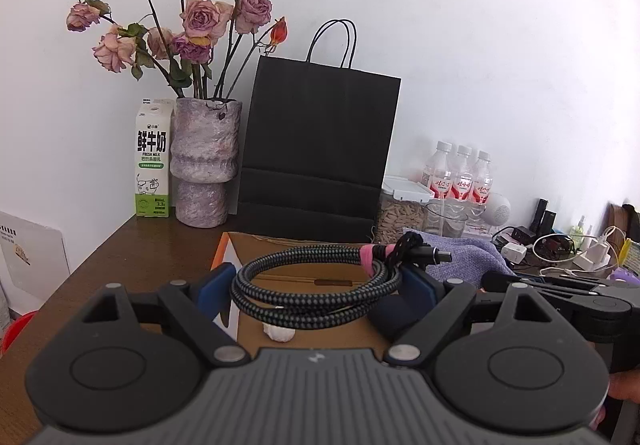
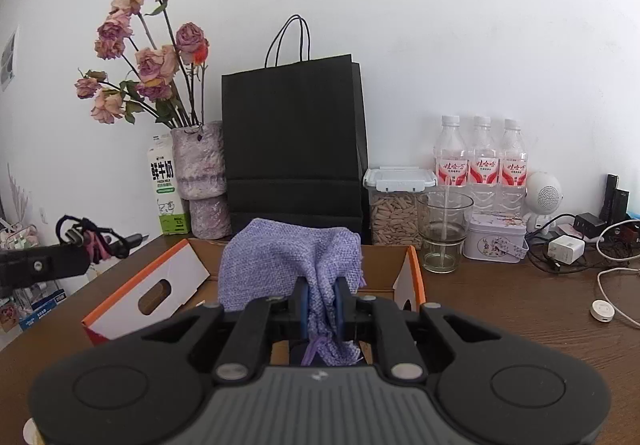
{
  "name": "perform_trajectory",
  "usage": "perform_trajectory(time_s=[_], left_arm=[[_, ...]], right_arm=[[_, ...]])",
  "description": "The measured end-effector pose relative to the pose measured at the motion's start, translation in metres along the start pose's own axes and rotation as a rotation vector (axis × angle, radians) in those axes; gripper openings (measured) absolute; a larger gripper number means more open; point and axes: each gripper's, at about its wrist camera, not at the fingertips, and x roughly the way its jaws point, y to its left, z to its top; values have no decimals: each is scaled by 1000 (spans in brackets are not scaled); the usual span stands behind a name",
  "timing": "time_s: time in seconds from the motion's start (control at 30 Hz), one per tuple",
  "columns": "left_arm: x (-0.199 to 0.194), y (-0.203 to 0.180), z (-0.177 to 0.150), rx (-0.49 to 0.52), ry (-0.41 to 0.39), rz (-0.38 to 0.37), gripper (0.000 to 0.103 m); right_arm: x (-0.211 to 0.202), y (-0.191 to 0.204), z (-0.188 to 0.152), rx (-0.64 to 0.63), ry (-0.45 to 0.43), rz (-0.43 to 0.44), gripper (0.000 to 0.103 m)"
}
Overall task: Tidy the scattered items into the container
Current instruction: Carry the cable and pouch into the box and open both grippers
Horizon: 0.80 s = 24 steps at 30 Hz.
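Note:
An open cardboard box (image 2: 160, 285) with orange-edged flaps sits on the brown table; it also shows in the left wrist view (image 1: 304, 269). My left gripper (image 1: 316, 285) is shut on a coiled braided cable (image 1: 312, 289) tied with a pink band, held above the box. My right gripper (image 2: 322, 305) is shut on a lilac woven pouch (image 2: 288, 257), held over the box. The left gripper with the cable shows at the left of the right wrist view (image 2: 92, 241). A small white item (image 1: 278, 333) lies inside the box.
A black paper bag (image 2: 294, 141), a vase of dried roses (image 2: 200, 173) and a milk carton (image 2: 166, 193) stand at the wall behind the box. To the right are a seed jar (image 2: 396, 205), a glass (image 2: 444, 233), three bottles (image 2: 484, 161), a tin (image 2: 496, 237), chargers and cables (image 2: 568, 245).

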Motion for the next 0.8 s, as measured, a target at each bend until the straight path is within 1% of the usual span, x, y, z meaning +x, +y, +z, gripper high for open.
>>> perform_trajectory(time_s=[0.1,0.17,0.37,0.5,0.67,0.77,0.8], left_arm=[[24,3,3,-11,17,2,88],[40,3,4,1,43,6,88],[79,9,-1,-6,107,25,88],[97,15,-15,-15,179,37,88],[112,21,-27,-30,261,28,88],[115,22,-28,-22,284,40,88],[116,23,-29,-21,293,42,89]], right_arm=[[23,-2,2,6,25,0,12],[37,-3,1,8,46,2,12],[70,-1,-4,-3,115,8,12],[83,-1,-15,-18,174,1,12],[87,0,-23,-37,211,-11,13],[89,0,-26,-31,245,-4,21],[91,-1,-27,-28,259,-2,28]])
